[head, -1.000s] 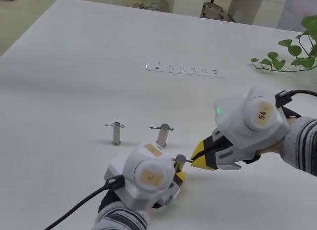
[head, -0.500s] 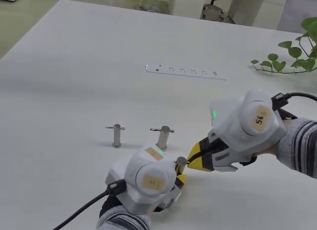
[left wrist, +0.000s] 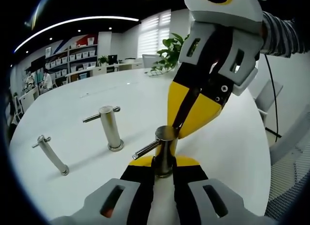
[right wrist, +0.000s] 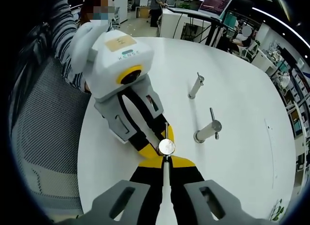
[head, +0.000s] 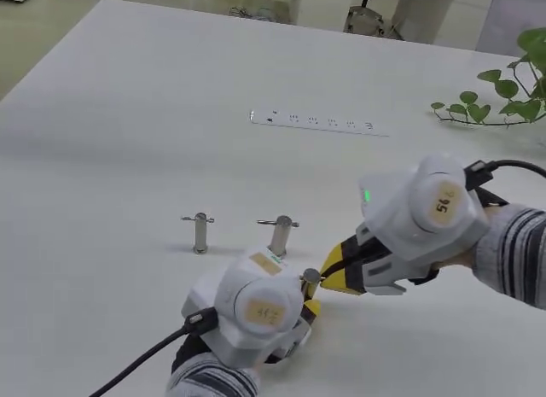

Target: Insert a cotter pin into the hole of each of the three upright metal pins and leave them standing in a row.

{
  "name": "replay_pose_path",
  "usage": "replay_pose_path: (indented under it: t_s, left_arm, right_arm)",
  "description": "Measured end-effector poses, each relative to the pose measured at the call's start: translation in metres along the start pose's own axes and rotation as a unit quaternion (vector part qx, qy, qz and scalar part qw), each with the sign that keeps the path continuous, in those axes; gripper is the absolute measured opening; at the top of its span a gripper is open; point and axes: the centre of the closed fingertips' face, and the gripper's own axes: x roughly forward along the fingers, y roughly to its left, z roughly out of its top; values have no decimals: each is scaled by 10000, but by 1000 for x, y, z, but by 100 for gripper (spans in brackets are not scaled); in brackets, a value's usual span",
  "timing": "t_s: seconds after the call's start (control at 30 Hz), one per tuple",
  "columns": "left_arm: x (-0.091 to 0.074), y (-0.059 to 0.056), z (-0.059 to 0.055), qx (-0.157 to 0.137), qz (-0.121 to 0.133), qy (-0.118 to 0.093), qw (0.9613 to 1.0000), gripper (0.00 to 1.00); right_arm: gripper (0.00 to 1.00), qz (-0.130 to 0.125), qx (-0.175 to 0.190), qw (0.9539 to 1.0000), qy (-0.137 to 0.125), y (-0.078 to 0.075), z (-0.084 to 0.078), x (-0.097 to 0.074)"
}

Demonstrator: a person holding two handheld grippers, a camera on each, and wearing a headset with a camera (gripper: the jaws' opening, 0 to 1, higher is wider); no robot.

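The last of the three insertions is in hand. The left claw [left wrist: 163,168] is closed around the foot of the third pin [left wrist: 165,146], holding it upright on the white table [head: 128,115] between its two jaws. The right claw [right wrist: 165,163] is pinched shut on the tail of the cotter pin [left wrist: 145,149], its tips right at the pin's head. The wire runs through the hole and pokes out on the side away from that claw. Beyond the left claw's tips, a little apart, a second pin [head: 280,235] and a farther pin [head: 200,232] stand with cotter pins already through them. Next, by the look of it, the right claw should seat the wire fully and let go, then the left should release gently, leaving the pin upright in line with the others
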Motion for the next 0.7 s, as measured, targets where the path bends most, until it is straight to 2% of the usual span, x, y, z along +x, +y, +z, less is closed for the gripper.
replay_pose_path:
  t_s: [0.17, 0.3, 0.47, 0.5, 0.57, 0.7]
  left_arm:
    - [0, 0, -4, 114, 15, 107, 9999, 13]
    - [0, -1, -2, 148, -26, 79, 9999, 21]
    - [-3, -1, -2, 148, -112, 126, 9997, 28]
    - [-5, -1, -4, 58, -161, 186, 9997, 30]
    - [-8, -3, -1, -192, -243, 114, 9995, 33]
    - [-14, 2, 2, -24, -198, 131, 9997, 38]
  right_arm:
    - [0, -28, 54, 10000, 1, 1, 0, 2]
    - [8, -106, 206, 9997, -75, -1, 2, 2]
    - [11, -37, 581, 9979, -283, 0, 11, 3]
    - [12, -24, 673, 9973, -292, 0, 12, 4]
    - [12, -1, 759, 9966, -315, 0, 13, 8]
    - [13, 87, 1023, 9940, -370, 2, 15, 18]
